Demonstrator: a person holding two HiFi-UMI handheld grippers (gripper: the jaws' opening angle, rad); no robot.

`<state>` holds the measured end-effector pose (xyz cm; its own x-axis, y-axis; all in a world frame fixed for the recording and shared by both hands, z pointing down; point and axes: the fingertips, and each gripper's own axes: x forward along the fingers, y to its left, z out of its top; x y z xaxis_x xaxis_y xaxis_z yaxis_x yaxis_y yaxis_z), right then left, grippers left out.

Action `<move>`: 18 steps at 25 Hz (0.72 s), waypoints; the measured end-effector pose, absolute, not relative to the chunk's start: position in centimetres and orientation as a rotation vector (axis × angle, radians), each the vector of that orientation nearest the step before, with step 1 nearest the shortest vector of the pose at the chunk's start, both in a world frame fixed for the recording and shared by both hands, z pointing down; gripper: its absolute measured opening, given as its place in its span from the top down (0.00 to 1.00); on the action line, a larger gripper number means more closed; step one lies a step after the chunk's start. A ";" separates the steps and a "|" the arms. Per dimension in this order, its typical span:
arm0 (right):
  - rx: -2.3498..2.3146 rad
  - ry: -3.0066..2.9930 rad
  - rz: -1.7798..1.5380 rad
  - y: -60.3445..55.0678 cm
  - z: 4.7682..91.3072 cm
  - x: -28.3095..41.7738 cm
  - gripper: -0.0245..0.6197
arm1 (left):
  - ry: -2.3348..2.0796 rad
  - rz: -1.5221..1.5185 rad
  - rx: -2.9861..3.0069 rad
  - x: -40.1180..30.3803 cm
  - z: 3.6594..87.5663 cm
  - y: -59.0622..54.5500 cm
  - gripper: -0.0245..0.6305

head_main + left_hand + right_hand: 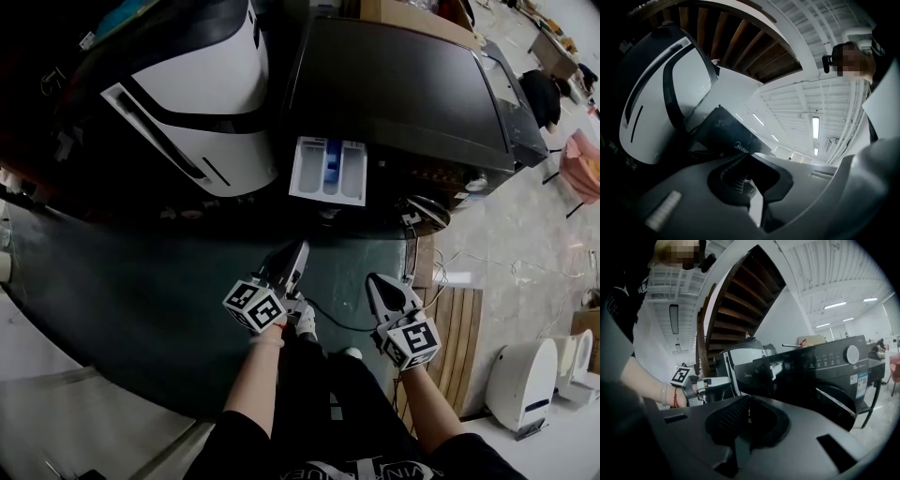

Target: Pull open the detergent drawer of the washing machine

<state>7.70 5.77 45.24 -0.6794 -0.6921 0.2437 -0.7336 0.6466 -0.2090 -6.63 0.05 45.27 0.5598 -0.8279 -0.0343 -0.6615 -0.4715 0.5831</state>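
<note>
The black washing machine [403,84] stands ahead of me. Its white detergent drawer [328,171], with a blue compartment inside, sticks out of the front at the machine's left. Neither gripper touches it. My left gripper [296,253] hangs below the drawer, well short of it, its jaws shut with nothing between them [749,158]. To the right of it, also pulled back from the machine, my right gripper [377,283] is shut and empty [749,401]. The right gripper view shows the machine's control panel and dial [852,354], with the left gripper [717,380] off to the left.
A white and black appliance [197,103] stands left of the washing machine. I stand on a dark green floor [141,300] where a thin black cable [337,323] lies. A wooden slatted board [450,328] and a white device [520,380] are at the right.
</note>
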 end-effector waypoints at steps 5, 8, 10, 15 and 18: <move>1.169 -2.737 0.396 5.9 43.4 8.0 0.94 | -1.251 -0.373 2.319 -6.8 43.1 1.1 0.95; 1.153 -2.751 0.372 6.0 42.1 8.0 0.94 | -1.260 -0.338 2.360 -6.6 41.6 1.9 0.95; 1.151 -2.756 0.362 6.0 41.3 8.1 0.94 | -1.278 -0.308 2.383 -6.5 40.8 2.4 0.95; 1.157 -2.768 0.342 5.9 39.5 8.7 0.94 | -1.330 -0.237 2.418 -6.7 39.2 3.5 0.95; 1.159 -2.781 0.327 5.9 38.5 9.0 0.94 | -1.404 -0.140 2.434 -6.9 38.5 4.1 0.95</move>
<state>9.02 5.89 38.48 -0.7024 -0.6876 0.1838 -0.7115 0.6853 -0.1553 -6.90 4.07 38.55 0.5105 -0.8565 0.0766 -0.8243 -0.4621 0.3270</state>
